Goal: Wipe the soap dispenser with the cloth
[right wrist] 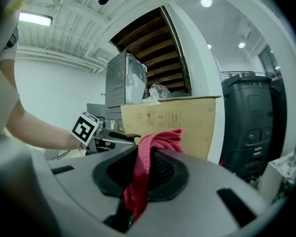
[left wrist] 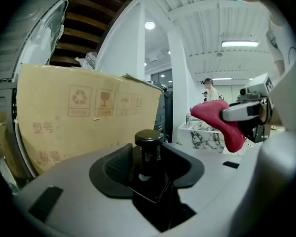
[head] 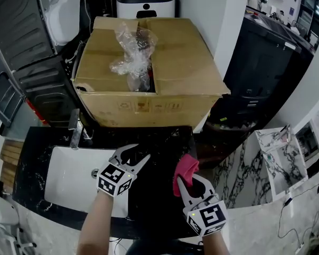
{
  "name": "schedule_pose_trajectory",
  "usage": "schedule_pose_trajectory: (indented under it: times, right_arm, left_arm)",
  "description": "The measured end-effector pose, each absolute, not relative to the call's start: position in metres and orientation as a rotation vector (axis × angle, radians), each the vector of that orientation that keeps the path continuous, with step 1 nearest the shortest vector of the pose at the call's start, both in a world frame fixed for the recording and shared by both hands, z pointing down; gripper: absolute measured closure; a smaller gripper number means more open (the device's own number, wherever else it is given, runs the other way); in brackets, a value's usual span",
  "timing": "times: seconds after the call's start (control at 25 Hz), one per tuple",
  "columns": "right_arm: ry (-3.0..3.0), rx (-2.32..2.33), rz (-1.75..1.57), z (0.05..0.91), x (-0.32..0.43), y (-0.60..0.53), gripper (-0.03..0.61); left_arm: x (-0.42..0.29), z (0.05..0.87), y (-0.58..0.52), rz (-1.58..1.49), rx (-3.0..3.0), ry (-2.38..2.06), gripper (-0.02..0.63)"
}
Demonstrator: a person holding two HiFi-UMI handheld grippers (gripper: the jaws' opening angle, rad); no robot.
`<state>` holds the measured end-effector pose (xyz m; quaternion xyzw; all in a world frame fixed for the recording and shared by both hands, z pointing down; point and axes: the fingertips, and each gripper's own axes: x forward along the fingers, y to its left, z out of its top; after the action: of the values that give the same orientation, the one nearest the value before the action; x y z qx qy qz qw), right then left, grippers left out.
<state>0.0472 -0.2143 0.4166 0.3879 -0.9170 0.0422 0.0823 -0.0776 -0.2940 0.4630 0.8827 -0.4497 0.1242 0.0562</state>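
A black soap dispenser (left wrist: 148,149) with a round pump head stands between the pads of my left gripper (left wrist: 150,163), which looks shut on its body. In the head view that gripper (head: 134,155) is over the black countertop (head: 159,206), where the dark bottle is hard to make out. My right gripper (head: 187,178) is shut on a red cloth (head: 185,168), just right of the left one. The cloth (right wrist: 147,154) hangs bunched from its jaws (right wrist: 143,168). From the left gripper view the cloth (left wrist: 218,116) is to the right of the dispenser, apart from it.
A large cardboard box (head: 165,73) with crumpled plastic wrap (head: 128,54) stands right behind the counter. A white sink basin (head: 66,179) and a faucet (head: 74,130) lie to the left. A marbled white stand (head: 279,158) is at the right.
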Motion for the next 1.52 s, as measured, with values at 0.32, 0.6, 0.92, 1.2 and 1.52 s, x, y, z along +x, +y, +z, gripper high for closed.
schedule_pose_trajectory:
  times: [0.32, 0.6, 0.92, 1.2, 1.52]
  right_arm:
    - [-2.705, 1.215, 0.115, 0.406, 0.035, -0.219, 0.525]
    - [-2.686, 1.220, 0.083, 0.402, 0.021, -0.214, 0.525]
    - [-2.672, 1.253, 0.069, 0.400, 0.021, -0.210, 0.525]
    - [-2.682, 1.241, 0.130, 0.406, 0.017, -0.201, 0.525]
    - [-2.635, 1.114, 0.163, 0.452, -0.022, -0.215, 0.525]
  left_arm:
    - [-0.069, 0.450, -0.290, 0.351, 2.799, -1.184, 0.376]
    - [-0.071, 0.449, -0.296, 0.420, 2.816, -1.121, 0.428]
    - [-0.071, 0.448, -0.294, 0.398, 2.604, -1.048, 0.430]
    - [-0.071, 0.454, -0.279, 0.153, 2.277, -0.958, 0.430]
    - [-0.075, 0.457, -0.286, 0.118, 2.213, -1.016, 0.430]
